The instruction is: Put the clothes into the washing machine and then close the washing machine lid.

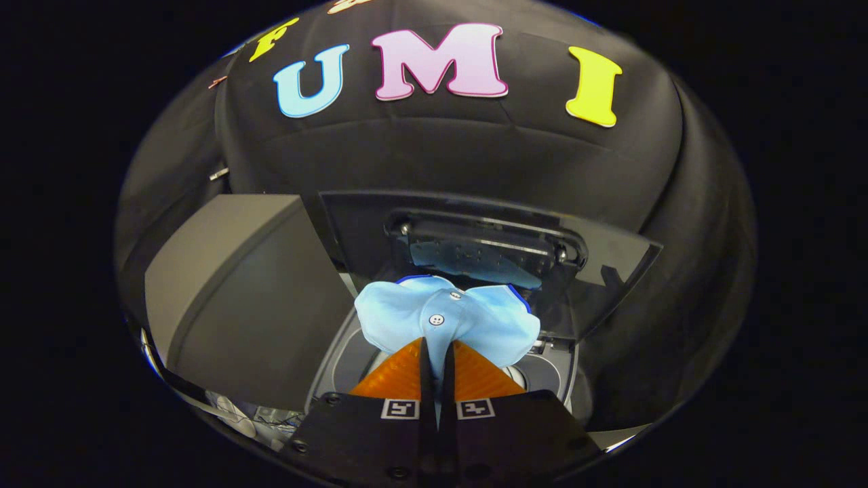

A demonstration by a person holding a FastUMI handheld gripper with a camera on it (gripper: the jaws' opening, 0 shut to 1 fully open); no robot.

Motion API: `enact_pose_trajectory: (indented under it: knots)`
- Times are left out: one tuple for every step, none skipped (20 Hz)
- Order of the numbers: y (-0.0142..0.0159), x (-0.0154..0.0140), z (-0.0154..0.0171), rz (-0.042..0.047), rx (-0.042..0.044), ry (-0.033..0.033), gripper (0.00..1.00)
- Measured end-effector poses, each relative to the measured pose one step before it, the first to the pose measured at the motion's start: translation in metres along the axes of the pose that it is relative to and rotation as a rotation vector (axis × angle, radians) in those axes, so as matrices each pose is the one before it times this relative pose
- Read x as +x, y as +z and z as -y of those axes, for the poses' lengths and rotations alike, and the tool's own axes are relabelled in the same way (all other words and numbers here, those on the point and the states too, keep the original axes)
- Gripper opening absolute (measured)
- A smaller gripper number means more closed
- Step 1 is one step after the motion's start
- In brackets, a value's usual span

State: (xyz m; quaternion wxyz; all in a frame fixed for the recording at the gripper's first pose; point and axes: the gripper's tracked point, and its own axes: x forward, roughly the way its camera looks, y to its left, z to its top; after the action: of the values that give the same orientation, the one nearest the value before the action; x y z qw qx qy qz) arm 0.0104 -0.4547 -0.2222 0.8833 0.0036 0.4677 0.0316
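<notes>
Light-blue garment (447,322) covers most of washing machine opening (542,373); drum interior unreadable. Garment's lower part hidden behind fingers (400,376) of hand-held gripper (437,352), which pinch it tight. Raised lid (488,251): its base hidden behind garment. Clutter (237,410) below grey box (237,298) too small and distorted to identify.

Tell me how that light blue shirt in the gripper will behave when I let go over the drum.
The light blue shirt looks soft: it bunches and droops on both sides of the gripper, so it will probably flop straight down. It seems light, so a fold may snag on the washing machine rim. The open lid stands clear behind.
</notes>
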Motion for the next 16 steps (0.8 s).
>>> enact_pose_trajectory:
  knots:
    - [-0.00997,0.00494,0.00221,-0.01770,-0.00616,-0.00365,0.06]
    - [-0.00842,0.00725,0.00086,-0.01429,-0.01068,-0.00369,0.06]
    - [-0.00808,0.00730,-0.00027,-0.01116,-0.01060,-0.00670,0.05]
    - [-0.00992,0.00601,0.00001,-0.01272,-0.00992,-0.00560,0.05]
    - [-0.01033,0.00826,-0.00026,-0.01581,-0.00729,-0.00600,0.06]
    - [-0.01088,0.00778,-0.00118,-0.01751,-0.00381,-0.00306,0.06]
    - [-0.01146,0.00734,-0.00043,-0.01724,-0.00377,-0.00915,0.06]
    - [-0.00974,0.00718,-0.00105,-0.01480,-0.00481,-0.00508,0.05]
    - [-0.00741,0.00693,-0.00345,-0.00993,-0.00594,-0.00160,0.05]
    - [-0.00684,0.00781,-0.00265,-0.00737,-0.01237,-0.00385,0.06]
    - [-0.00615,0.00500,-0.00296,-0.00866,-0.00739,0.00251,0.05]
    - [-0.00552,0.00715,-0.00026,-0.01362,-0.00837,-0.00632,0.06]
    - [-0.00641,0.00448,0.00062,-0.01080,-0.00676,-0.00471,0.06]
    - [-0.00399,0.00391,-0.00161,-0.01087,-0.00923,-0.00627,0.05]
    - [-0.00155,0.00210,-0.00092,-0.00759,-0.01079,-0.00656,0.05]
    - [-0.00043,0.00192,-0.00072,-0.00356,-0.00353,-0.00304,0.06]
